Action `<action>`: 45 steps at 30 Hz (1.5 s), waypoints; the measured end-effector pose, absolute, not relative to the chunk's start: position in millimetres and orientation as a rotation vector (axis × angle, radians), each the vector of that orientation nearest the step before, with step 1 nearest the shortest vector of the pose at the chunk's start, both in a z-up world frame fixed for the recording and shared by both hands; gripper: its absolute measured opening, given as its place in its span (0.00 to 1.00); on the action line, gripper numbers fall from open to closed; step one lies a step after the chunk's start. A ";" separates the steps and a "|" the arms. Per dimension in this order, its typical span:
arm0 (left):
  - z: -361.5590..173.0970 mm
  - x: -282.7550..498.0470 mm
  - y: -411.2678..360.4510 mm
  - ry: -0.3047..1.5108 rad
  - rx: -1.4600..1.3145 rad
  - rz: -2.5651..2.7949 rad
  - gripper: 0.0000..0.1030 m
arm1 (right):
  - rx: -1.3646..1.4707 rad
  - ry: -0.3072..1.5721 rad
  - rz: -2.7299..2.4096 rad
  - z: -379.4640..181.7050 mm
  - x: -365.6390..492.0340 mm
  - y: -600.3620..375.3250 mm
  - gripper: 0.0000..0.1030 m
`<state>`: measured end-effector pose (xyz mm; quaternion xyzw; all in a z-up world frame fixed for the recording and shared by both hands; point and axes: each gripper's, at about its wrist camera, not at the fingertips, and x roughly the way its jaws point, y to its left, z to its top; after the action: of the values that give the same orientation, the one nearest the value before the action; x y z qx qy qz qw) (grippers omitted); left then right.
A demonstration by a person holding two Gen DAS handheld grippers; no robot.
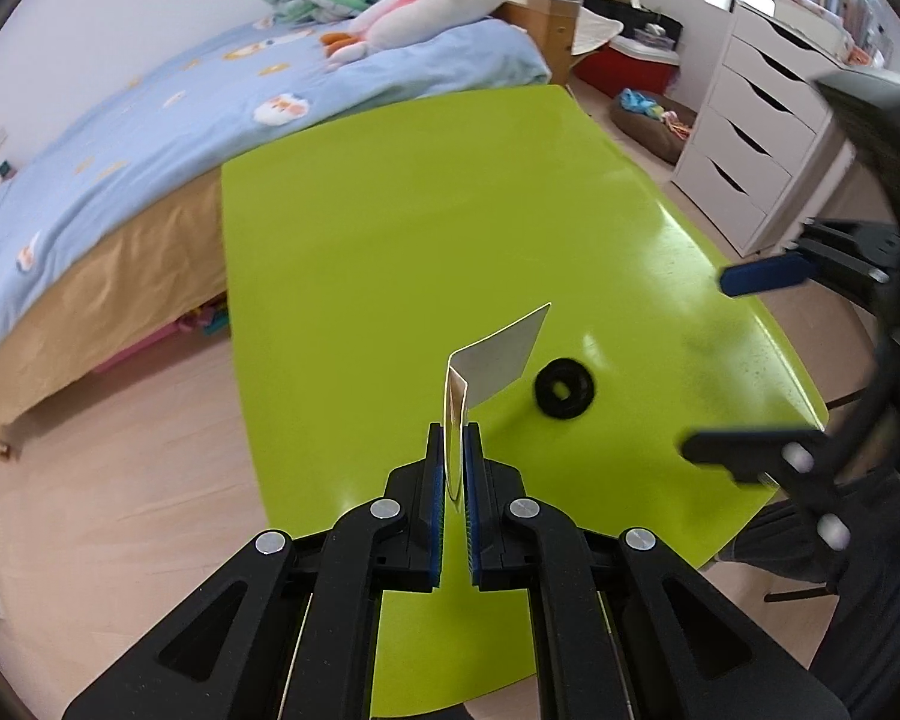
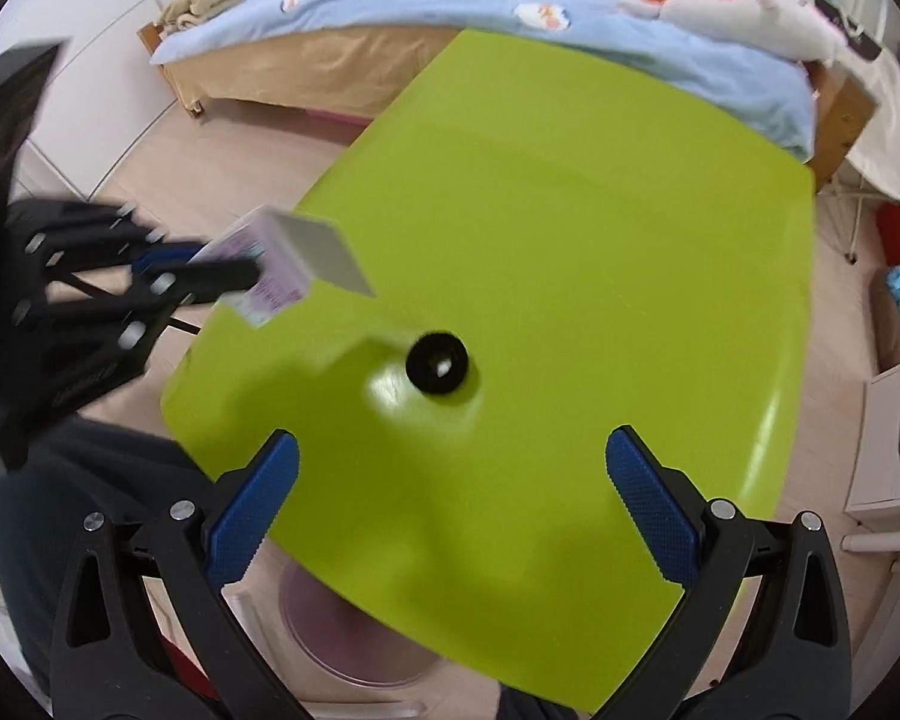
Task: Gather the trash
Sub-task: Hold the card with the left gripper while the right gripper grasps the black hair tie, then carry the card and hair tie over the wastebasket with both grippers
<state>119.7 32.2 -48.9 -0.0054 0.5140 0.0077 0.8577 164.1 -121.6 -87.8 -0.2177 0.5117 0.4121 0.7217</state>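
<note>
My left gripper (image 1: 456, 450) is shut on a small flattened cardboard box (image 1: 498, 360) with an open grey flap, held above the lime-green table (image 1: 390, 210). The same box (image 2: 282, 267) shows in the right wrist view at the left, in the left gripper (image 2: 240, 276). A black ring (image 1: 564, 388) lies on the table just right of the box; it also shows in the right wrist view (image 2: 437, 365). My right gripper (image 2: 450, 510) is open and empty, above the table's near edge, short of the ring. It appears blurred at the right of the left wrist view (image 1: 738, 360).
A bed with a blue quilt (image 1: 150, 120) and plush toys (image 1: 438, 0) stands beyond the table. A white chest of drawers (image 1: 762, 138) is at the right. A round translucent bin (image 2: 354, 642) sits on the floor under the table's near edge.
</note>
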 end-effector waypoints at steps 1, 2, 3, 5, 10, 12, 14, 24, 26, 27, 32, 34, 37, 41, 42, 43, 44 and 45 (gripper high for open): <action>-49.8 117.5 35.5 1.081 -0.017 0.021 0.05 | -0.481 1.159 0.901 -93.5 170.2 -111.7 0.97; -50.8 114.9 38.9 1.082 -0.023 0.024 0.05 | -0.483 1.171 0.895 -95.8 172.0 -106.5 0.97; -51.4 113.0 41.5 1.082 -0.028 0.026 0.05 | -0.486 1.184 0.888 -99.5 173.7 -101.1 0.97; -53.1 108.8 47.8 1.083 -0.040 0.031 0.05 | -0.503 1.213 0.865 -110.0 179.2 -88.0 0.97; -57.7 102.8 60.9 1.081 -0.079 0.040 0.05 | -0.536 1.279 0.820 -132.2 184.2 -70.9 0.77; -61.4 101.4 65.1 1.082 -0.096 0.041 0.05 | -0.550 1.290 0.811 -137.9 184.7 -67.4 0.73; -64.7 101.0 68.0 1.084 -0.106 0.039 0.05 | -0.556 1.300 0.807 -142.8 185.0 -65.5 0.66; -70.5 99.9 71.3 1.082 -0.126 0.031 0.05 | -0.578 1.283 0.791 -148.7 195.1 -66.2 0.30; -70.5 100.0 71.4 1.082 -0.125 0.030 0.05 | -0.567 1.271 0.800 -144.6 195.6 -71.1 0.29; -70.6 99.7 70.8 1.081 -0.126 0.030 0.05 | -0.566 1.262 0.801 -142.8 195.0 -72.8 0.28; -65.7 94.7 62.7 1.064 -0.123 0.021 0.05 | -0.517 1.208 0.835 -120.1 185.2 -99.2 0.28; -62.0 92.0 57.9 1.055 -0.119 0.013 0.05 | -0.497 1.177 0.853 -107.5 178.1 -113.2 0.28; -55.8 85.9 47.9 1.040 -0.109 0.003 0.05 | -0.473 1.139 0.866 -92.0 167.0 -131.4 0.28; -43.8 76.0 34.2 1.009 -0.099 -0.009 0.05 | -0.439 1.089 0.870 -73.5 151.0 -155.1 0.28; -39.8 72.2 29.0 0.998 -0.094 -0.016 0.05 | -0.432 1.076 0.869 -68.8 149.2 -159.1 0.28; -36.6 69.4 25.7 0.990 -0.090 -0.020 0.05 | -0.425 1.058 0.871 -62.7 142.2 -167.2 0.28; -32.2 65.1 20.8 0.977 -0.085 -0.024 0.05 | -0.426 1.036 0.874 -59.0 134.4 -170.4 0.28; -28.1 60.7 16.1 0.965 -0.083 -0.029 0.05 | -0.428 1.015 0.873 -55.1 126.6 -176.7 0.28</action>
<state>60.7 16.1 -28.1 -0.0398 0.4638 -0.0141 0.8849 126.6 -176.7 -55.1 -0.1968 0.4668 0.4013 0.7631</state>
